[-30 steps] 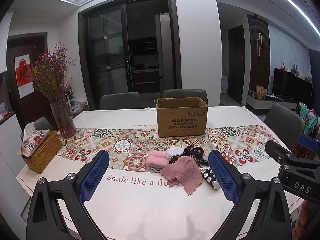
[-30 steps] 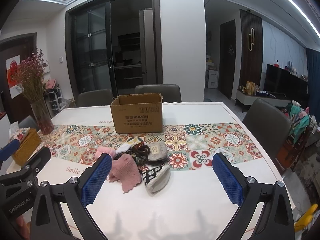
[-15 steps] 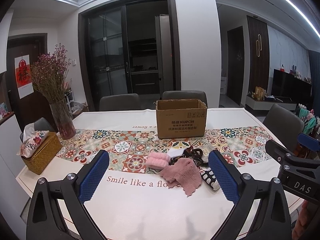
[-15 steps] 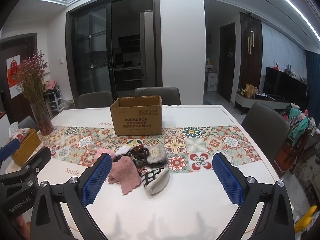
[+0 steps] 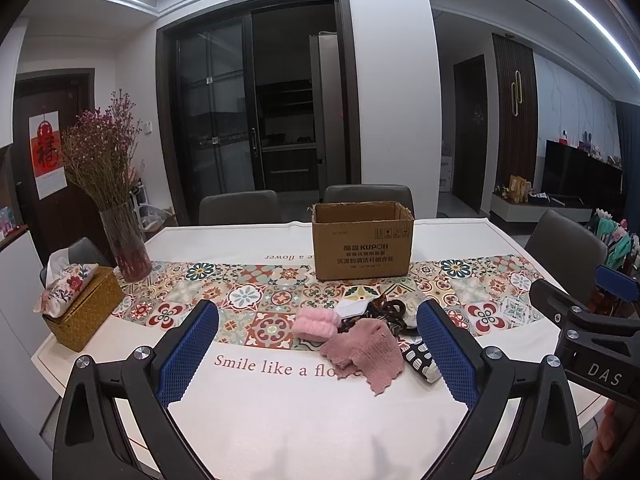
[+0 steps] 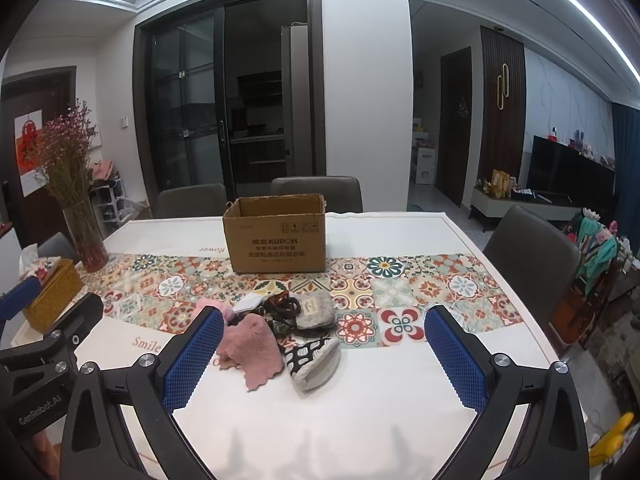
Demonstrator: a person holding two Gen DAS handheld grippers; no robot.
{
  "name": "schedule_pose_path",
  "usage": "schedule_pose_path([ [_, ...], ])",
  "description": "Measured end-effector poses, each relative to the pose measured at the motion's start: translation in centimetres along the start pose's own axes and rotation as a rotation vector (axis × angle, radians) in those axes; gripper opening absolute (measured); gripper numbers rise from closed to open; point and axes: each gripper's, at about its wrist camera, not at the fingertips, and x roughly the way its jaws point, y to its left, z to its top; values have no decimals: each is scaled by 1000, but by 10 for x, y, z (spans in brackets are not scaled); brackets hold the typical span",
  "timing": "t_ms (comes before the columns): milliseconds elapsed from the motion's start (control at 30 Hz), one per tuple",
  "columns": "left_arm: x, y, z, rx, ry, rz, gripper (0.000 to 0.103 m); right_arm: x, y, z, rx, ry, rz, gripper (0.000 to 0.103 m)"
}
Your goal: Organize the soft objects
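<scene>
A small heap of soft items lies on the table in front of an open cardboard box (image 5: 362, 240) (image 6: 276, 238). The heap holds a pink knitted cloth (image 5: 362, 350) (image 6: 252, 350), a fluffy pink piece (image 5: 316, 322), a grey sock (image 6: 316, 308), a black-and-white patterned sock (image 6: 314, 358) (image 5: 420, 356) and dark tangled bands (image 5: 386, 308). My left gripper (image 5: 318, 354) hovers open above the near table, its right finger partly hiding the patterned sock. My right gripper (image 6: 324, 360) is also open and holds nothing, with the heap between its fingers in the view.
A glass vase of dried flowers (image 5: 120, 236) and a wicker tissue box (image 5: 82, 306) stand at the table's left. Grey chairs (image 6: 532, 264) surround the table (image 5: 300, 420). A patterned runner (image 6: 420, 288) crosses its middle.
Both views have tilted up slightly, so the table and heap sit lower in frame. Both grippers stay open; nothing on the table has moved.
</scene>
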Motion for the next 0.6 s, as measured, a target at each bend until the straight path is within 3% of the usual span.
schedule_pose_path([
  [600,3,-3,1,5,-2,-11,101,0,-2,4,2,-5,-4,102],
])
